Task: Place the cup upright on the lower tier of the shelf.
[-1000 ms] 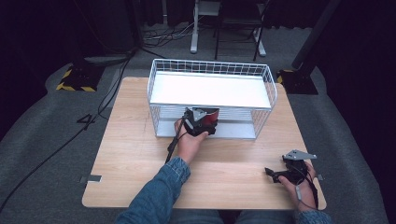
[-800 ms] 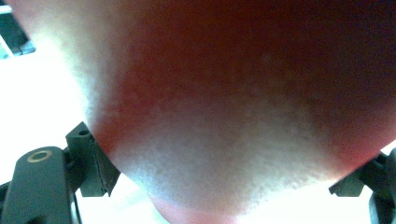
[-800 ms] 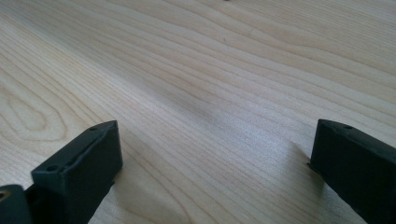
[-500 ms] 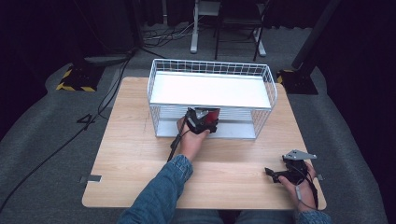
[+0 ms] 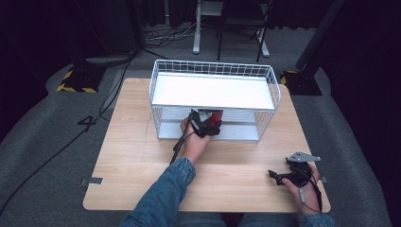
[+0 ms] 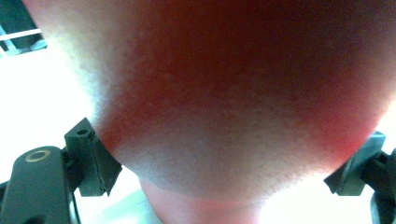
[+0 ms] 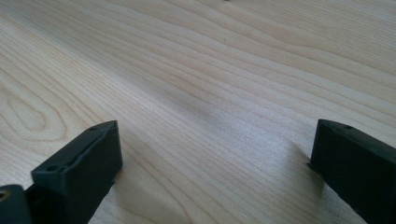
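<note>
Two grippers are at work around the white wire basket, which stands on the far half of the wooden table and has a white shelf on top and a lower level beneath. At the basket's front wall, near its middle, the left gripper reaches into the lower level, and in the left gripper view its jaws press both sides of a rounded red object, blurred by closeness. Well apart from the basket, at the table's near right corner, the right gripper rests low over bare wood with its jaws spread wide and nothing between them.
</note>
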Available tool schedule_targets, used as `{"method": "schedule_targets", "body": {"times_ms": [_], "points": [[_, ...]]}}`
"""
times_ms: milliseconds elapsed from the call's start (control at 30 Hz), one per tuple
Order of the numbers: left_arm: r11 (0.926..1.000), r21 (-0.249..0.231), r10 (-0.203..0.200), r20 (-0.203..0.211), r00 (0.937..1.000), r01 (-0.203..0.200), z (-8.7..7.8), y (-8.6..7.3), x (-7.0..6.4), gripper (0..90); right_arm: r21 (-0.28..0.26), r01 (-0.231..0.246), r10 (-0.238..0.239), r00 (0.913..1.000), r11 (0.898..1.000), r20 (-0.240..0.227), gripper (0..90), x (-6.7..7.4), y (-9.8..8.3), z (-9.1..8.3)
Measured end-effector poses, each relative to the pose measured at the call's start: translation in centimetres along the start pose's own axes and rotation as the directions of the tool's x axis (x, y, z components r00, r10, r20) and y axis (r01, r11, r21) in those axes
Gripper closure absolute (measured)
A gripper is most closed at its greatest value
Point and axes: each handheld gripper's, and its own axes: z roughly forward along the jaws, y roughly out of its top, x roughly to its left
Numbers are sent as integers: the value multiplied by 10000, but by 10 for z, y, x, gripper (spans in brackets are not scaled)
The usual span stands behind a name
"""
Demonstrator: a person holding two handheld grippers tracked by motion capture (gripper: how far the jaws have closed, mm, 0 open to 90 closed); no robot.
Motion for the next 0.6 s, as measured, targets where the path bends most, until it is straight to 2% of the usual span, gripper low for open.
{"method": "schedule_targets", "body": {"times_ms": [67,100,133,167,233,267,300,433,500,533,567,600], "points": [[10000,-13,-57,-53,10000,57,0,0,-1,157,0,2,-2,10000,10000,2,23,0,0,0],[9989,-62,-472,-1001,9939,468,-2,0,-6,156,0,-3,3,10000,10000,1,23,0,0,0],[9993,-78,-378,-984,9944,372,-2,-1,-6,156,0,-3,3,10000,10000,1,23,0,0,0],[9987,-59,-518,-971,9939,515,-1,-1,-7,154,0,0,0,10000,10000,0,23,0,0,0],[9987,-41,-511,-1068,9930,510,-1,0,-6,151,-1,3,-3,10000,10000,2,23,0,0,0],[9977,28,-670,-1023,9925,676,-2,0,-8,156,2,-2,2,10000,10000,0,23,0,0,0],[9984,61,-546,-1079,9927,556,-2,1,-7,157,-1,2,-2,10000,10000,1,23,0,0,0],[9981,376,-440,-1196,9919,488,-6,3,-9,161,0,-1,1,10000,10000,2,23,0,0,0],[9976,379,-524,-1189,9915,572,-5,3,-10,161,0,0,0,10000,10000,1,23,0,0,0],[9971,394,-595,-1279,9900,650,-5,3,-11,161,-1,0,0,10000,10000,2,23,0,0,0],[9940,437,-923,-1614,9826,1005,-6,4,-15,161,1,0,0,10000,10000,1,23,0,0,0],[9940,437,-923,-1614,9826,1005,-6,4,-15,156,1,0,0,10000,10000,1,23,0,0,0]]}}
